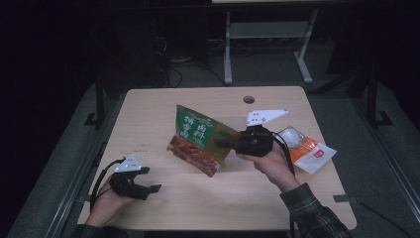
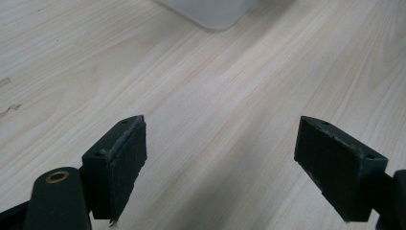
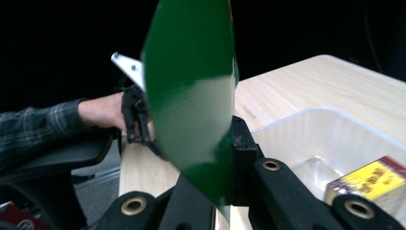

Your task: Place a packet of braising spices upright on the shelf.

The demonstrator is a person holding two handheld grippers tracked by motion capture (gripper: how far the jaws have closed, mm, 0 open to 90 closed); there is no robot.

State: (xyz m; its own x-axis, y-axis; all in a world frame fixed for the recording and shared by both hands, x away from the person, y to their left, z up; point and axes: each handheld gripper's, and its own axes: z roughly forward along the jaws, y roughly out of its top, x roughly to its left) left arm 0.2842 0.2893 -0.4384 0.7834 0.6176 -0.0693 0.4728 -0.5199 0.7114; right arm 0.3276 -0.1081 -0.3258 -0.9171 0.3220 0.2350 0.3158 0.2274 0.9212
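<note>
Wooden table [image 1: 208, 198], pale and rounded at the corners, with a small round hole [image 1: 248, 99] near its far edge; dark floor and the legs of a metal frame [image 1: 267, 44] lie beyond it. Green snack bag [image 1: 198, 139], printed with pale characters above a picture of reddish-brown food, is lifted off the table and tilted, near the centre; in the right gripper view its plain green back [image 3: 191, 96] rises between the jaws. Orange-and-white packet [image 1: 309, 151] lies flat near the table's right edge, just beside the right hand, with a pale round lump at its far end. Clear plastic bin [image 3: 335, 143], seen in the right gripper view, holds a yellow-and-red box [image 3: 368, 184]; the same view shows the other hand in a plaid sleeve [image 3: 33, 129]. Right gripper [image 1: 225, 142], held in the right hand [image 1: 270, 161], has its jaws closed on the right edge of the snack bag; a white three-cornered plate tops it. Left gripper [image 1: 153, 188], held in the left hand [image 1: 106, 201] near the front-left corner, sits low over the bare table; its jaws stand wide apart with nothing between them [image 2: 220, 163].
</note>
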